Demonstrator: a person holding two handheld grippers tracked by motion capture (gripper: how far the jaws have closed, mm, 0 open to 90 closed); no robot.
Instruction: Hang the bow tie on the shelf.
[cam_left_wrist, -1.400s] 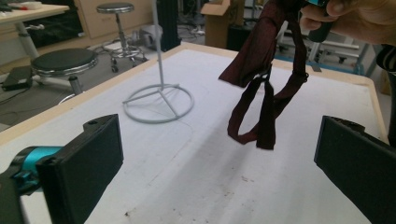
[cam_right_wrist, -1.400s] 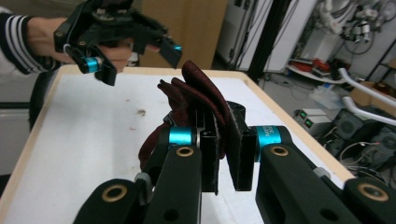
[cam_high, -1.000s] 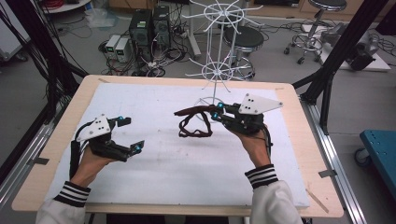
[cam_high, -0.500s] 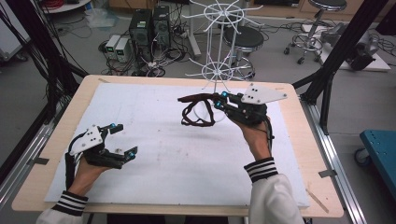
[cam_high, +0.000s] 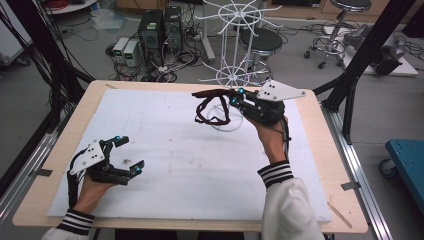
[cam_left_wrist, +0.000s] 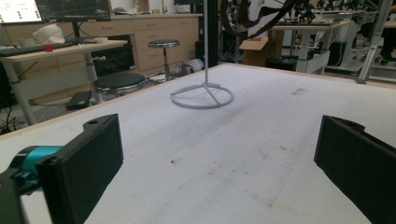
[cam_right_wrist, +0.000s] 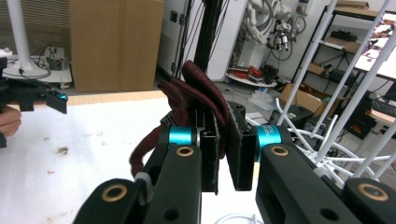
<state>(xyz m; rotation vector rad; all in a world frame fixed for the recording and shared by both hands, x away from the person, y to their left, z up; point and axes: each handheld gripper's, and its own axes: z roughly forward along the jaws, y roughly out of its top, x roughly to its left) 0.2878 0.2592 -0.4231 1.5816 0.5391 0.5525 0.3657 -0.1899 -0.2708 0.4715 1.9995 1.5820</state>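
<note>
Black claws (cam_high: 125, 155) with teal joints, grey three-cornered plates, white sleeves (cam_high: 287, 210) with black-striped cuffs.

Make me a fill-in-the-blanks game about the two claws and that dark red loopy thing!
1. The right claw is shut on a dark red ____ band.
2. The left claw has its jaws ____, with nothing between them.
3. The white wire rack stands on the table's ____ side, away from the person.
4. The white mat lies on a ____ table.

Missing words: fabric; open; far; wooden
</note>
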